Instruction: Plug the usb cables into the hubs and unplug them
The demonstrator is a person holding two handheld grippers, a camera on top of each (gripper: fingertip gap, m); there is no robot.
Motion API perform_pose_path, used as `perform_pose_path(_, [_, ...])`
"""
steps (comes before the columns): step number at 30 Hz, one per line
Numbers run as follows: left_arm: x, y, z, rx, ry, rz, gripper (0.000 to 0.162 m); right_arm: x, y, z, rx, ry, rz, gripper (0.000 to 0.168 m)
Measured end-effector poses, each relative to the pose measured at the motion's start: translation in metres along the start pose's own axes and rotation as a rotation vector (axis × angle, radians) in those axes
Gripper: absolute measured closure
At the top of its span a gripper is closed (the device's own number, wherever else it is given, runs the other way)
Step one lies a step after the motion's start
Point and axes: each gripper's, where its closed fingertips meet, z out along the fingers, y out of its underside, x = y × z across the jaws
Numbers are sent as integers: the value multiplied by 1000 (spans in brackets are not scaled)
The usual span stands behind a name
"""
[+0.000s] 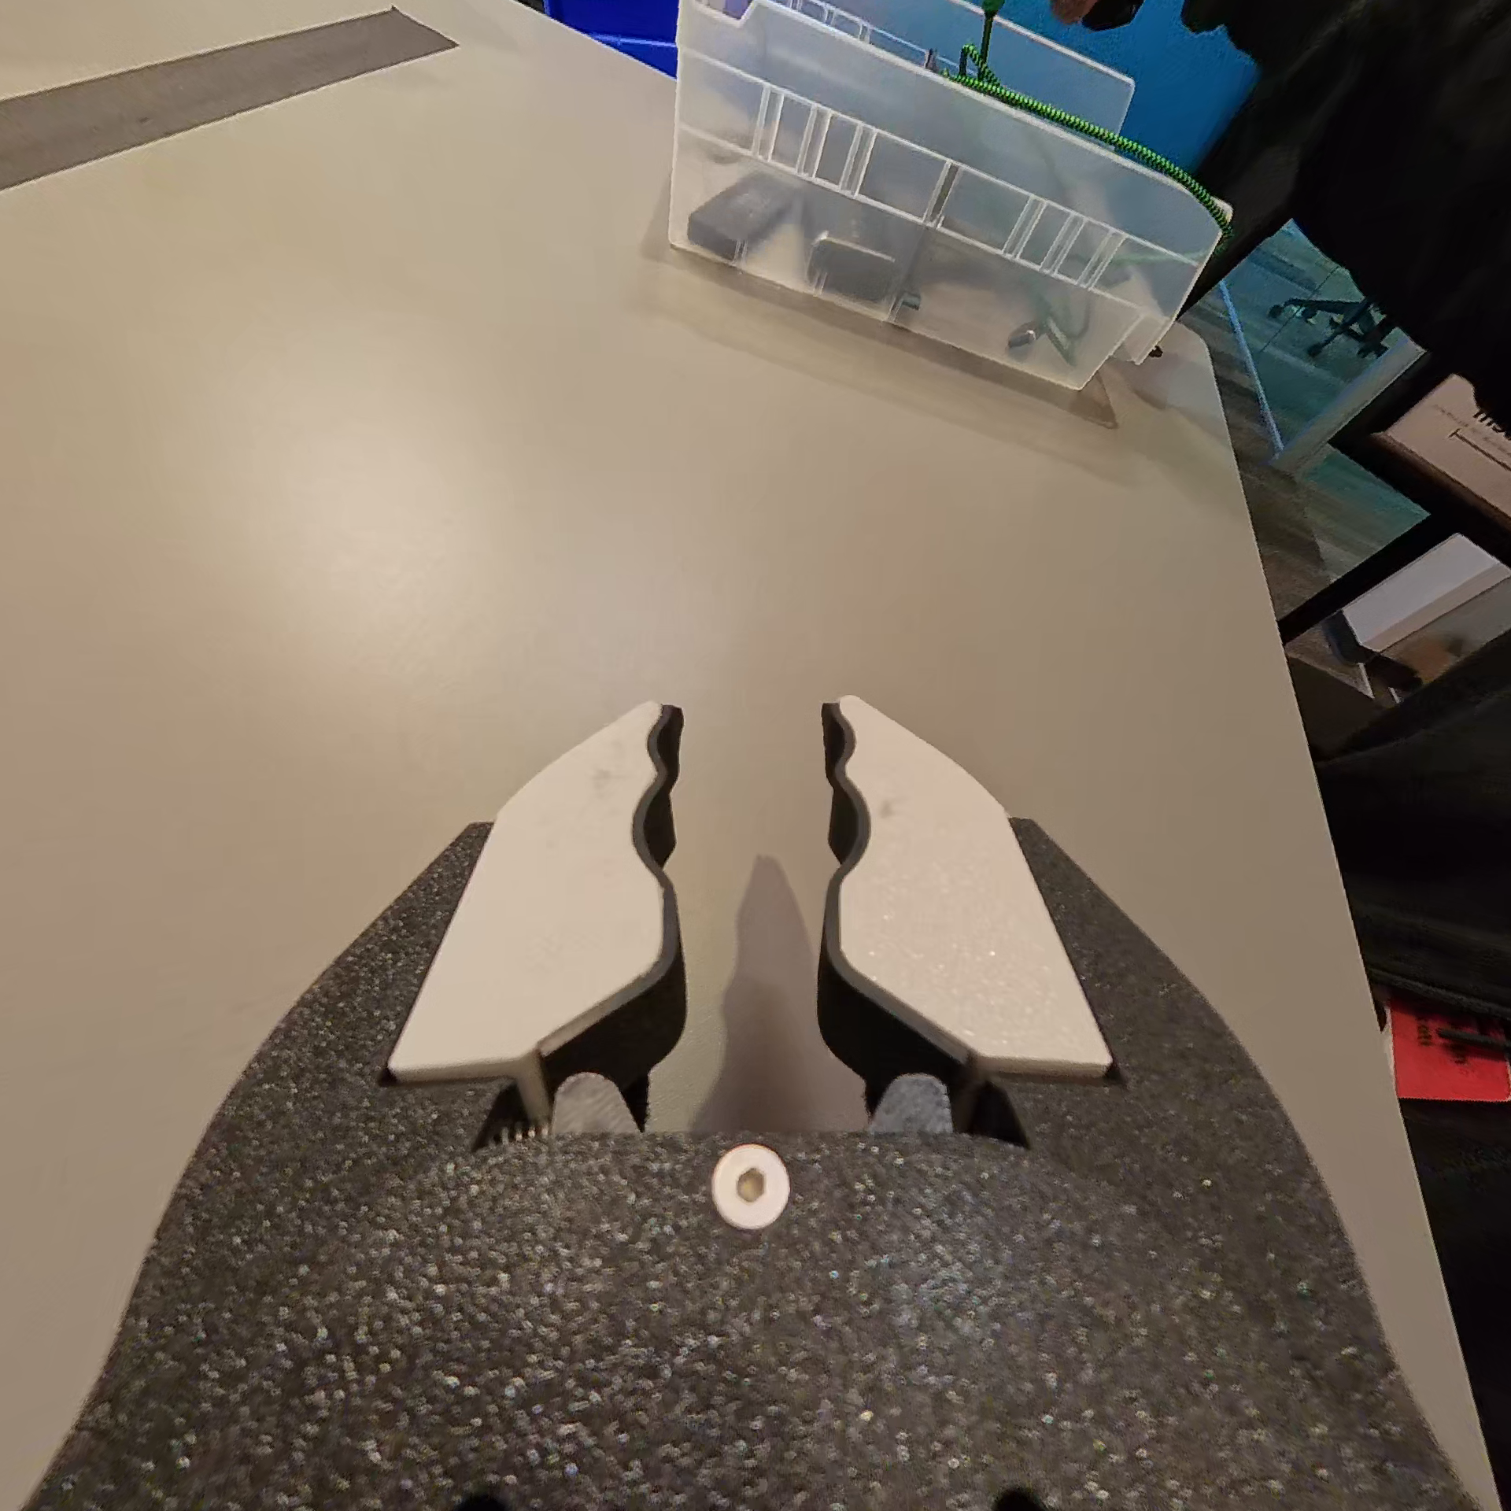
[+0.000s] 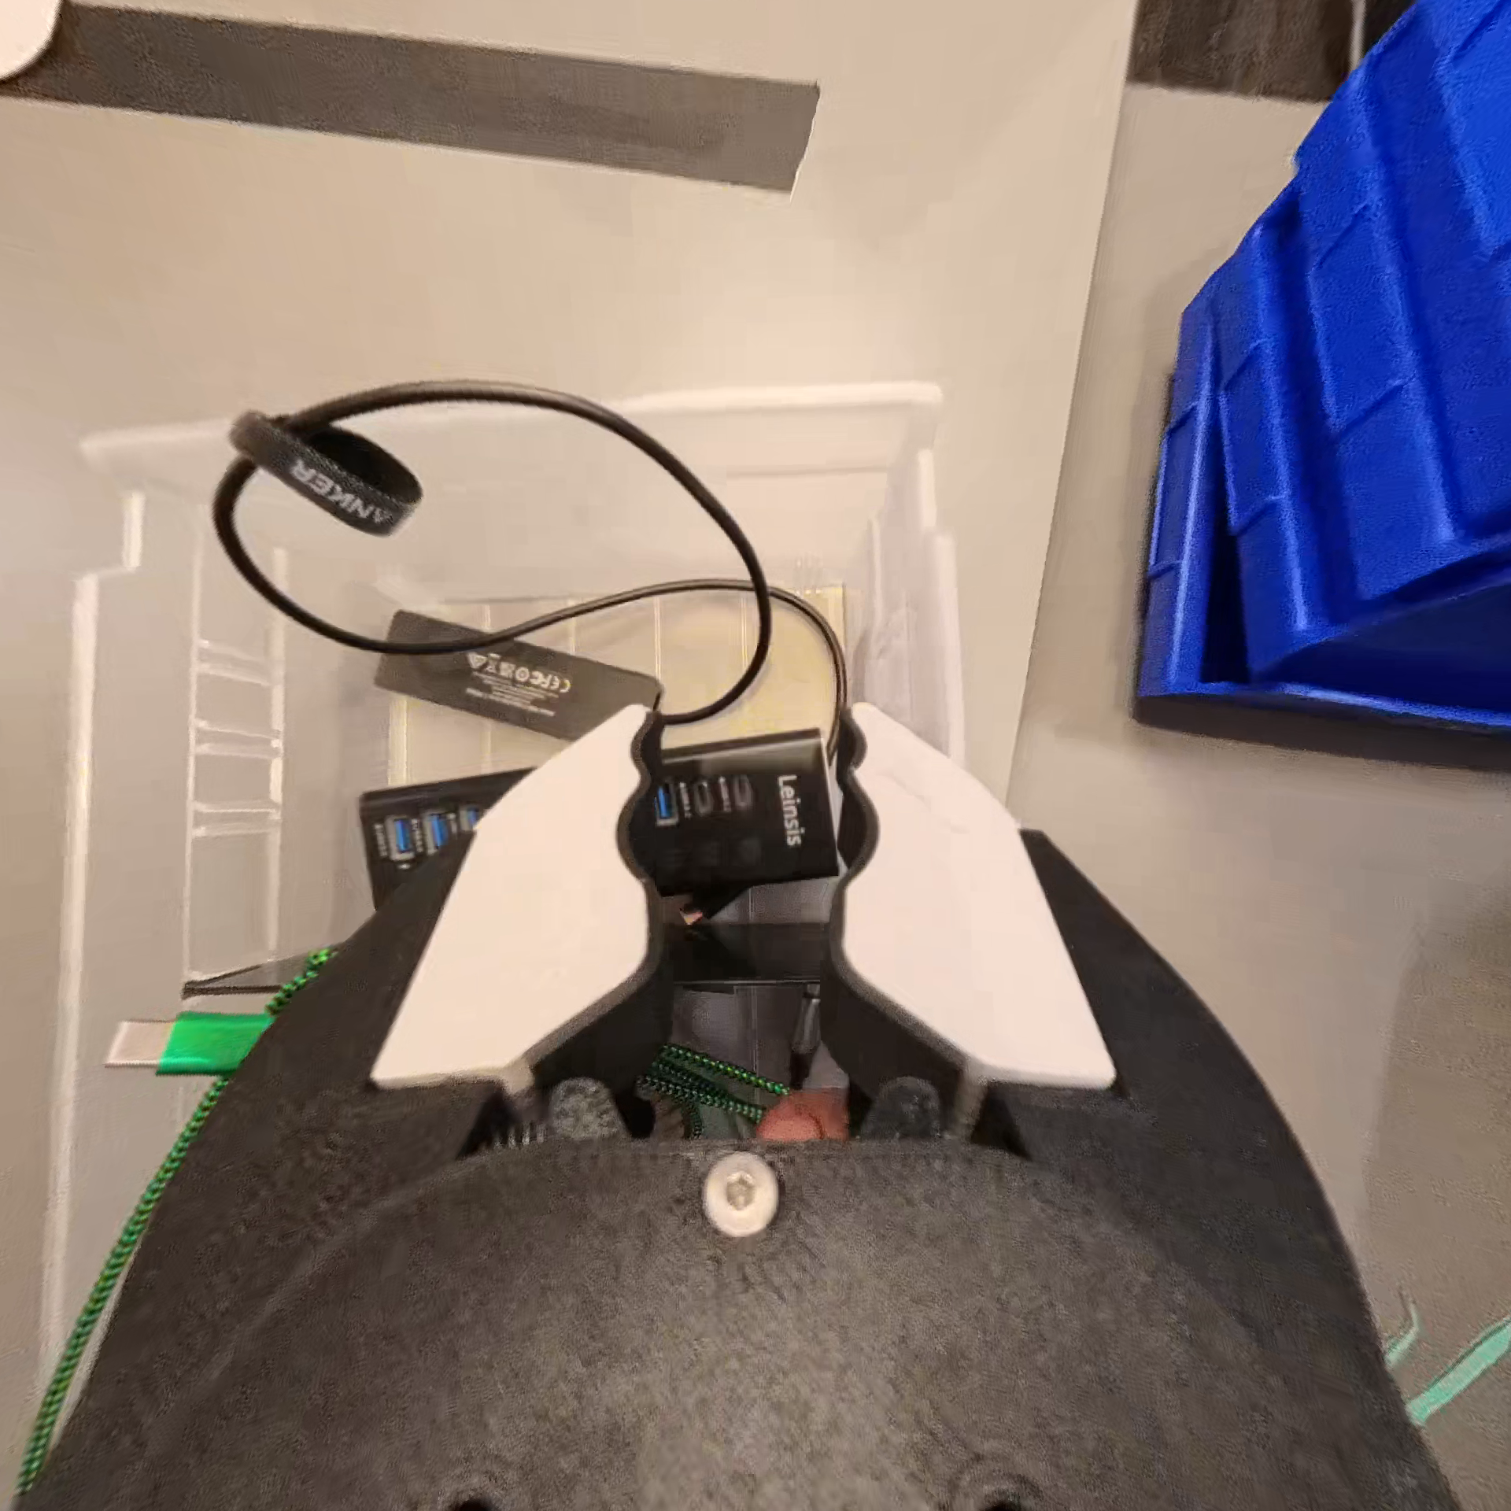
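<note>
In the right wrist view my right gripper (image 2: 752, 719) reaches down into a clear plastic bin (image 2: 82, 736). It is shut on a small black USB hub (image 2: 736, 818), held tilted by its two sides. The hub's thin black cable (image 2: 490, 409) loops upward and carries a black strap (image 2: 327, 474). A second black hub with blue ports (image 2: 425, 834) and a flat black hub (image 2: 515, 674) lie below. A green USB plug (image 2: 196, 1046) on a green braided cable (image 2: 123, 1226) lies at the left. My left gripper (image 1: 752, 715) is open and empty over the beige table (image 1: 409, 490).
In the left wrist view the clear bin (image 1: 899, 204) stands at the far right with dark hubs (image 1: 736, 217) inside and the green cable (image 1: 1063, 114) rising out. The table edge (image 1: 1275, 572) runs down the right. A blue bin (image 2: 1349, 409) stands right of the clear bin. There is about 50 cm between the tips of the two grippers. My right gripper is the nearer one to the green USB plug (image 2: 196, 1046): about 11 cm, against 40 cm.
</note>
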Motion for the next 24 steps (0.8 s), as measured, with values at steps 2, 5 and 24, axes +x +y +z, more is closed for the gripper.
perform_pose_path(2, [-1, 0, -1, 5, -6, 2, 128, -8, -8, -15, 60, -7, -19, 127])
perform_pose_path(5, [-3, -3, -4, 19, -20, -2, 128, -38, -8, -41, 116, -67, -63, 127])
perform_pose_path(24, [-33, 7, -85, 39, -448, 28, 111, -220, 95, -50, 89, 72, -436, 120])
